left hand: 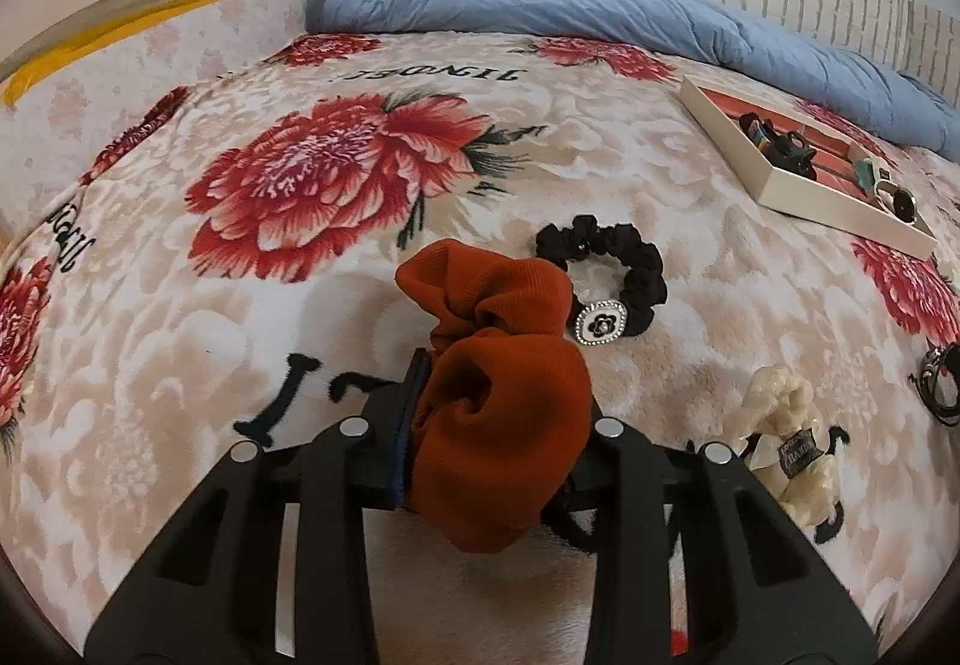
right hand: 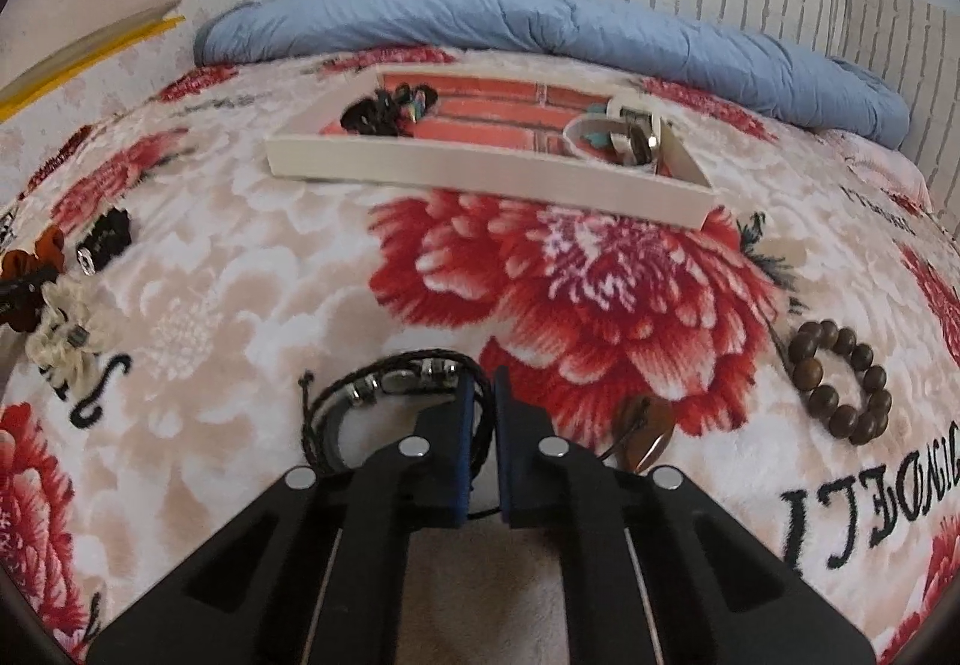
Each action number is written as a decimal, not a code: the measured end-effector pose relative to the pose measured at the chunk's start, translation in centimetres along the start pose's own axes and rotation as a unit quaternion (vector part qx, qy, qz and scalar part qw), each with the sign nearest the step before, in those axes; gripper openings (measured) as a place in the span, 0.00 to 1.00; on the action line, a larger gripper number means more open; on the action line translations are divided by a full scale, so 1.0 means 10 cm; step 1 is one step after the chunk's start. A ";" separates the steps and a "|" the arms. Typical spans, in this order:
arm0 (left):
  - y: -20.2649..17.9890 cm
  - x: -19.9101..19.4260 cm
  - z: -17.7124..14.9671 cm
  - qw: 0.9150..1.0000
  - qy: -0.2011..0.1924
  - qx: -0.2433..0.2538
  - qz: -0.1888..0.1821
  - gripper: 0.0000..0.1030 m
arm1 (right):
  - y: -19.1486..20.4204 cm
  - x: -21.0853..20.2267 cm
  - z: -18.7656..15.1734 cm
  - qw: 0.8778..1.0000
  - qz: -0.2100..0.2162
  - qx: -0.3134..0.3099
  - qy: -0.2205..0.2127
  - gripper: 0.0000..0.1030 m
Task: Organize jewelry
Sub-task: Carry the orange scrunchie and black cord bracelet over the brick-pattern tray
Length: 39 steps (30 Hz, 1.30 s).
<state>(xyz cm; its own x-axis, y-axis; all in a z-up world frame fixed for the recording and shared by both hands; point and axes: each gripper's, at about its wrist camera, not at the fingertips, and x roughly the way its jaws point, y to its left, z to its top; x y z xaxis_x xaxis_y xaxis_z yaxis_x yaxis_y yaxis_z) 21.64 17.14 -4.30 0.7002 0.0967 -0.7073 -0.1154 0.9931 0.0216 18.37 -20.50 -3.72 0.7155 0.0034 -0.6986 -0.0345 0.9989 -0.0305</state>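
My left gripper (left hand: pixel 498 407) is shut on a rust-orange scrunchie (left hand: pixel 498 365), held just above the floral blanket. A black scrunchie with a flower charm (left hand: pixel 606 275) lies just beyond it, and a cream scrunchie (left hand: pixel 792 443) lies to the right. My right gripper (right hand: pixel 479 401) is shut on a black braided bracelet (right hand: pixel 384 395) with metal beads, low over the blanket. A brown wooden bead bracelet (right hand: pixel 840 383) lies to its right. The white tray (right hand: pixel 480 173) with a red brick-pattern floor stands ahead and holds dark hair ties and a white watch (right hand: pixel 624 137).
A brown pendant on a cord (right hand: pixel 645 434) lies beside the right gripper's right finger. A rolled blue quilt (right hand: pixel 540 29) lies along the white brick wall behind the tray. The tray also shows at the far right of the left wrist view (left hand: pixel 798 185).
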 end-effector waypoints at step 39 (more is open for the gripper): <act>-2.21 -0.29 1.26 0.987 -0.104 0.039 -0.118 0.32 | -0.96 0.06 1.32 0.983 0.046 0.112 -0.140 0.06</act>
<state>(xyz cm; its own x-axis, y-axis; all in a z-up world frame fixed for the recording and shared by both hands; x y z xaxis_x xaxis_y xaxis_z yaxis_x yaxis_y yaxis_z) 31.07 -4.26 6.18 0.8313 -0.1342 -0.5394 0.1171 0.9909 -0.0661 28.31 -29.50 5.60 0.8816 0.0754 -0.4660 0.0241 0.9787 0.2039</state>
